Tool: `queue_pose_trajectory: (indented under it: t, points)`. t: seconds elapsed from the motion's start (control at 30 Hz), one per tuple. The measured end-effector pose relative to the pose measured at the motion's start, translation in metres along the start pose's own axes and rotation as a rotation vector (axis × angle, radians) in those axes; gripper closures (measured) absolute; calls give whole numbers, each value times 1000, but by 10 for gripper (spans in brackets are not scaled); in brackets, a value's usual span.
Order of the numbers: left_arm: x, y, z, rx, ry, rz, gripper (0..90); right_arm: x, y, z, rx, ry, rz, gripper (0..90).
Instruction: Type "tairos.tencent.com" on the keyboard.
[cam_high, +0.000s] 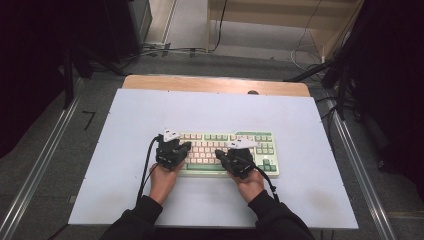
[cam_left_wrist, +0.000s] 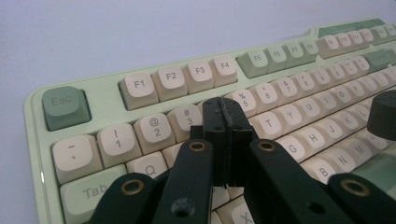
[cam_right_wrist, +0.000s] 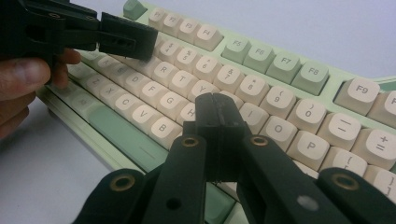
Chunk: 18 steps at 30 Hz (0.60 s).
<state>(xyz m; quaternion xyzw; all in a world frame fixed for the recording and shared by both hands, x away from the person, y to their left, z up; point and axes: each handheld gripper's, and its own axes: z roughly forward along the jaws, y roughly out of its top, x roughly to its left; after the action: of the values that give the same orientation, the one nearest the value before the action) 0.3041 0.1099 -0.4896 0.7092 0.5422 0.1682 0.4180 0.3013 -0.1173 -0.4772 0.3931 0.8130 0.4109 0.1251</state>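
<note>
The green and cream keyboard (cam_high: 227, 153) lies near the middle of the white table (cam_high: 125, 165). The left gripper (cam_left_wrist: 226, 122) is clenched, jaws pressed together with nothing between them, over the number row. The right gripper (cam_right_wrist: 219, 122), likewise clenched and empty, hovers over the letter keys.

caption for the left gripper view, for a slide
Shut left gripper poised over the number row of a mint-green keyboard.

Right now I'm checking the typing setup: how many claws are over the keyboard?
2. The left claw is over the keyboard's left keys, jaws closed; the right claw is over its middle keys, jaws closed too.
</note>
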Motion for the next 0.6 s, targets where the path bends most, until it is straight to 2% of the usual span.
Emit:
queue_pose_trajectory:
  t: [0.6]
  points:
    - [-1, -1, 2, 29, -7, 12, 900, 1, 0, 0, 2, 1, 2, 880]
